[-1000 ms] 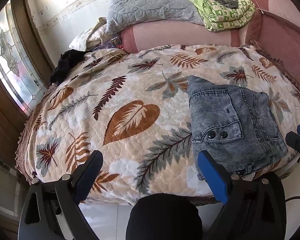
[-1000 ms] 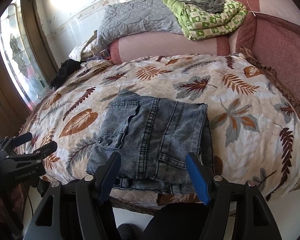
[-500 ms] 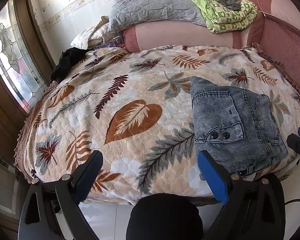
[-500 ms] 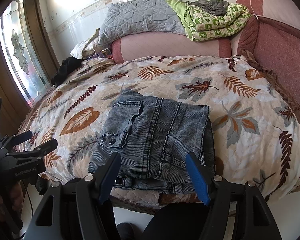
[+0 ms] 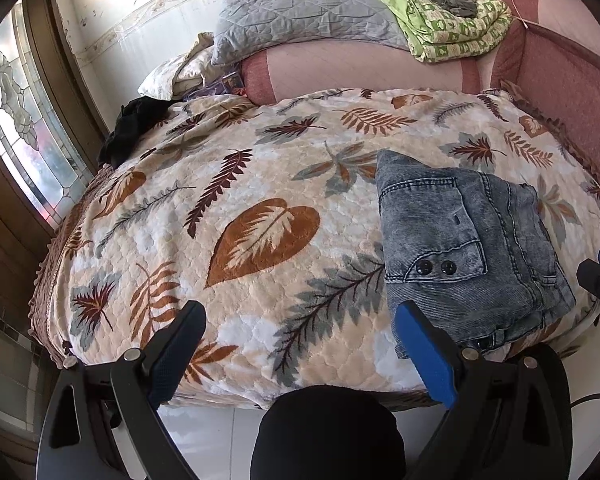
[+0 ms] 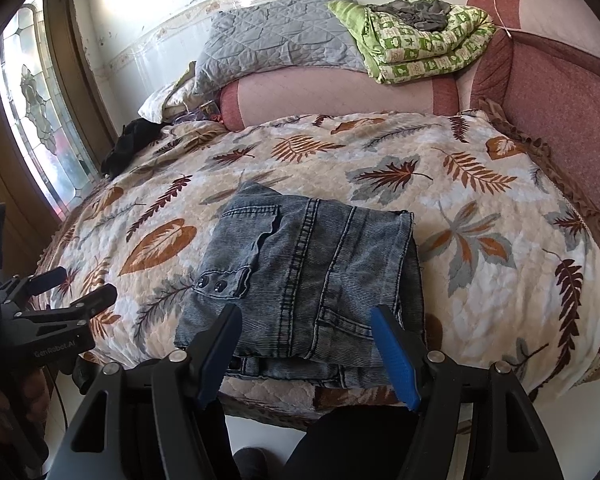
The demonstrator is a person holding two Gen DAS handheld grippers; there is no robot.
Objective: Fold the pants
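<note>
A leaf-patterned quilt (image 5: 260,216) covered the whole bed (image 6: 580,364), its cream ground printed with brown, grey and maroon leaves. Along the far side ran a pink and red bolster (image 5: 364,68), and a red upholstered side panel (image 6: 560,92) rose at the right. On top of the bolster lay a grey quilted pillow (image 5: 300,12) and, beside it to the right, a folded green patterned blanket (image 6: 420,48) with a small grey garment (image 6: 416,10) heaped on it. A stained-glass window (image 5: 24,128) filled the left wall, and a black cloth (image 5: 134,124) was bunched at the quilt's far left corner.

The pants (image 6: 308,280), grey-blue denim, lay folded into a compact rectangle on the quilt near the bed's near edge, toward the right side in the left wrist view, with a two-button flap pocket (image 5: 436,267) facing up.

The right gripper (image 6: 306,344) hung just off the near edge of the folded pants, its blue-padded jaws spread wide and empty. The left gripper (image 5: 296,344) hung above the bare quilt to the left of the pants, its jaws likewise spread wide with nothing between them
</note>
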